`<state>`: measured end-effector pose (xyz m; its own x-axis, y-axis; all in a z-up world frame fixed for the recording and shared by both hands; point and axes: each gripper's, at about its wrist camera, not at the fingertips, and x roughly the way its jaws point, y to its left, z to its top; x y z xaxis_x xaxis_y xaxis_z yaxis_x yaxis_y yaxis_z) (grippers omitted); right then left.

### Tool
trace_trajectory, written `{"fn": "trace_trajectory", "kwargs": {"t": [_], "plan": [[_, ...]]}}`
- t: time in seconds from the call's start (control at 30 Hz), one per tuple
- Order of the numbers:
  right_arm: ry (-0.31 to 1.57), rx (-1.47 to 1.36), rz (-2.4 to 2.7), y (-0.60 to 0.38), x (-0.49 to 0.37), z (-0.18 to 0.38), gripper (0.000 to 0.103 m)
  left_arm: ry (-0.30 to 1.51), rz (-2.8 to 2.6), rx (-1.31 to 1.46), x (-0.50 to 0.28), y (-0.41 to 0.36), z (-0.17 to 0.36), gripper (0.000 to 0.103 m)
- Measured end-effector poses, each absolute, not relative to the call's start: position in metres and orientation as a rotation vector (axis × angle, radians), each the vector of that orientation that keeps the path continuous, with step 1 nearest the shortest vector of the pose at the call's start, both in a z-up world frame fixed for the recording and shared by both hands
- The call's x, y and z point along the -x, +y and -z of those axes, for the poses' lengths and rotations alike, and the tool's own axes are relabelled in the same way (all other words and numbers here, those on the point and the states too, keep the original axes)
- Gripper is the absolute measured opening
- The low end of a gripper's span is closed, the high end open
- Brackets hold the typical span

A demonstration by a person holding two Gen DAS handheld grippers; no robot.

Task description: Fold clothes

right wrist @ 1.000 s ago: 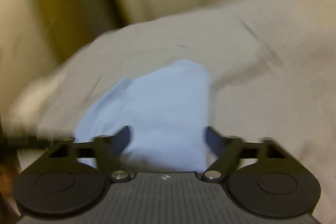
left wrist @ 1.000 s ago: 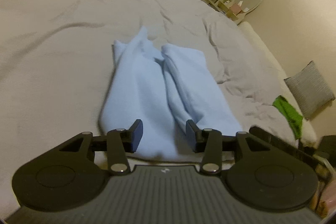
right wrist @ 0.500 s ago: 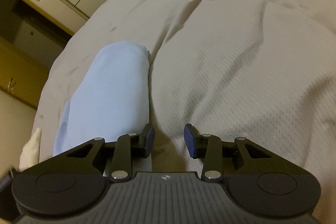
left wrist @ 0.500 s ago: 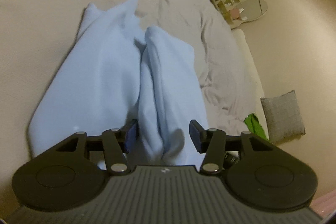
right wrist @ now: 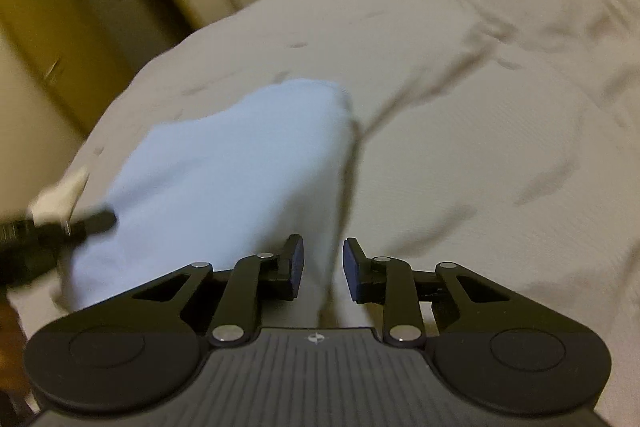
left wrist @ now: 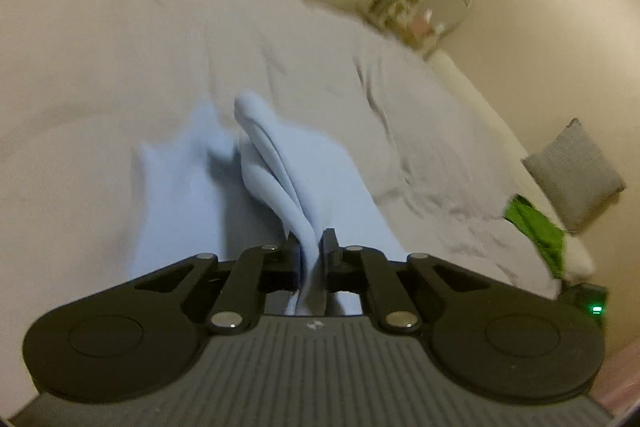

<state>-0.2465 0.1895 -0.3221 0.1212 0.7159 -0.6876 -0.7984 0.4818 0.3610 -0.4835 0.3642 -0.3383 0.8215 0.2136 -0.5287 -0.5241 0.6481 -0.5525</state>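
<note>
Left wrist view, left hand-held gripper [left wrist: 311,259] pinching blue garment [left wrist: 280,163]

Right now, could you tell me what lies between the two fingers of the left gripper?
In the left wrist view, a raised fold of the light blue garment sits pinched between the left gripper fingers; nothing else lies there.

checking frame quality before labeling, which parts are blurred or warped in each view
Left wrist view: dim warm light, motion blur on the bed and far shelf, the cloth smeared, the hand-held gripper sharp; fisheye bends the wall. Right wrist view: the cloth and the dark object at the left edge streaked, its gripper crisp.
</note>
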Motion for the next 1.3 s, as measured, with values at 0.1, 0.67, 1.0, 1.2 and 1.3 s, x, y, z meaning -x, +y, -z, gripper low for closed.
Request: {"fn": "trace_trajectory", "kwargs": {"t": [0.1,0.67,1.0,1.2,1.3], "plan": [[0.855,0.255,-1.129,0.212,0.276,0.324,0.029,0.472,-0.477,0.754,0.503,0.377,0.345,0.007],[0.746,0.441,-1.199,0.219,0.304,0.329,0.030,0.520,-0.540,0.819,0.533,0.371,0.397,0.016],[1.006,-0.088,-1.243,0.170,0.235,0.313,0.042,0.475,-0.607,0.730,0.547,0.357,0.351,0.013],[0.919,0.170,-1.262,0.183,0.284,0.334,0.040,0.543,-0.548,0.619,0.526,0.330,0.352,0.016],[0.827,0.284,-1.238,0.188,0.302,0.329,0.040,0.642,-0.613,0.586,0.513,0.328,0.376,0.018]]}}
